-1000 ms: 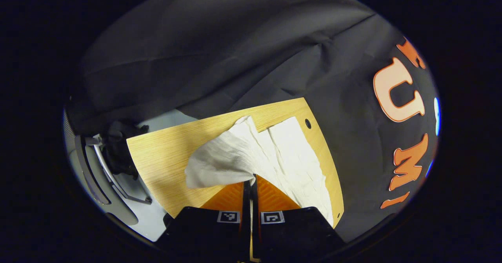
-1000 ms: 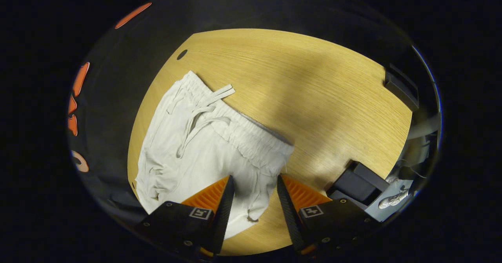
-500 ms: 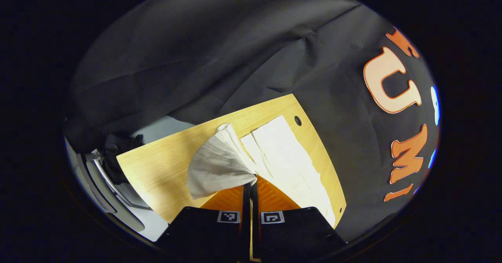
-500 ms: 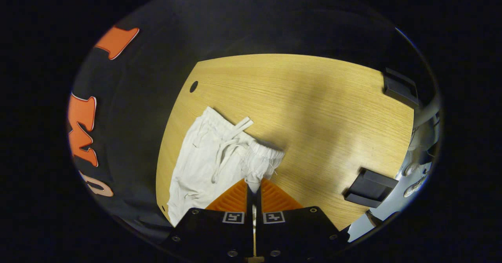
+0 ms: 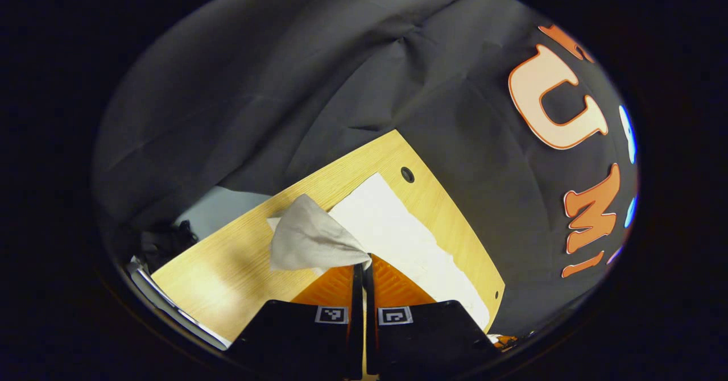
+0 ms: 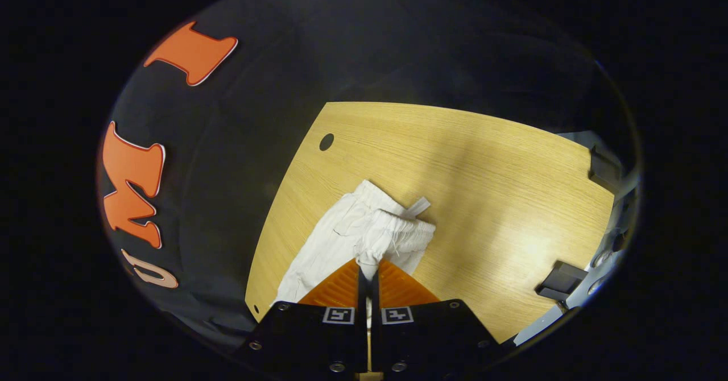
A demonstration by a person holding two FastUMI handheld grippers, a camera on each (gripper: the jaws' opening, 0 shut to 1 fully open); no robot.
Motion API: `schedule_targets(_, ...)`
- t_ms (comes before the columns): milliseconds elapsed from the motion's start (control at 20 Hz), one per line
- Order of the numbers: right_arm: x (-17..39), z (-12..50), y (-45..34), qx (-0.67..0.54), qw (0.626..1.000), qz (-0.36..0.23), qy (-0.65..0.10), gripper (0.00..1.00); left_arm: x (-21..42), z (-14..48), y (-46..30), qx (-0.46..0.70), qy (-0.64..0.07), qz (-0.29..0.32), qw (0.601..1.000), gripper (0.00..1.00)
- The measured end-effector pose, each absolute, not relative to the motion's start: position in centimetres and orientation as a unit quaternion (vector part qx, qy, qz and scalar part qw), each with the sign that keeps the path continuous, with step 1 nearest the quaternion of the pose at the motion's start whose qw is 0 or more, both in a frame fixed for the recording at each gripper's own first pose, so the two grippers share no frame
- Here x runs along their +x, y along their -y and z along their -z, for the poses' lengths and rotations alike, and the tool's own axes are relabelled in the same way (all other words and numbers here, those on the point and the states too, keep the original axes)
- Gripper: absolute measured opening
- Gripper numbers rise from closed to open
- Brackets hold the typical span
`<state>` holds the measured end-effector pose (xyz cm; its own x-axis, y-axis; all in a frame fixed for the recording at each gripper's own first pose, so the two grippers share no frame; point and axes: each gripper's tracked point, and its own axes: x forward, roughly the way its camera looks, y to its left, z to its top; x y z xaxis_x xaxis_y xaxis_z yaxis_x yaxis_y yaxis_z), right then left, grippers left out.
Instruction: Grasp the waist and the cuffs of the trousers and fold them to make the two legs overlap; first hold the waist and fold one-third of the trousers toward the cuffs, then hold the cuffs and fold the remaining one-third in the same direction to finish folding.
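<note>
In the left gripper view, the left gripper (image 5: 362, 263) has its fingers pressed together on a cuff (image 5: 310, 239) of the white trousers (image 5: 398, 239); the pinched cloth bunches up to the left of the fingertips, while the other leg lies flat on the wooden bench (image 5: 227, 267) ahead and to their right. In the right gripper view, the right gripper (image 6: 368, 263) has its fingers closed on the gathered waist (image 6: 392, 230), which rises just ahead of the tips, its drawstring (image 6: 418, 206) lying beyond on the bench (image 6: 483, 187).
</note>
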<state>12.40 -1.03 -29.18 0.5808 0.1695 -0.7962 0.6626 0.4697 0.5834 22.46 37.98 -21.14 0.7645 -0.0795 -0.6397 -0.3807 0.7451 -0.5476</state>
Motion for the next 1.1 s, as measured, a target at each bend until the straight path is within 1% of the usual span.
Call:
schedule_targets(400,17.6,26.7,0.4,0.485,0.753,0.176,-0.409,0.03,30.2,20.9,-36.8,-0.312,-0.369,-0.031,0.875,0.06)
schedule_targets(500,19.2,26.4,0.4,0.493,0.748,0.177,-0.407,0.03,32.1,21.0,-36.5,-0.307,-0.378,-0.021,0.873,0.06)
schedule_targets(650,21.6,26.6,0.1,0.497,0.745,0.168,-0.412,0.03,34.5,21.2,-35.9,-0.289,-0.395,-0.02,0.872,0.05)
schedule_targets(900,25.7,27.9,-0.9,0.516,0.73,0.152,-0.422,0.03,38.2,22.6,-35.3,-0.26,-0.405,-0.04,0.876,0.06)
schedule_targets(1050,28.0,28.1,-1.1,0.537,0.727,0.137,-0.405,0.03,39.6,21.6,-34.6,-0.251,-0.389,-0.033,0.886,0.08)
schedule_targets(1100,28.6,27.6,-1.2,0.544,0.731,0.128,-0.392,0.07,40.3,21.3,-34.3,-0.242,-0.378,-0.033,0.893,0.11)
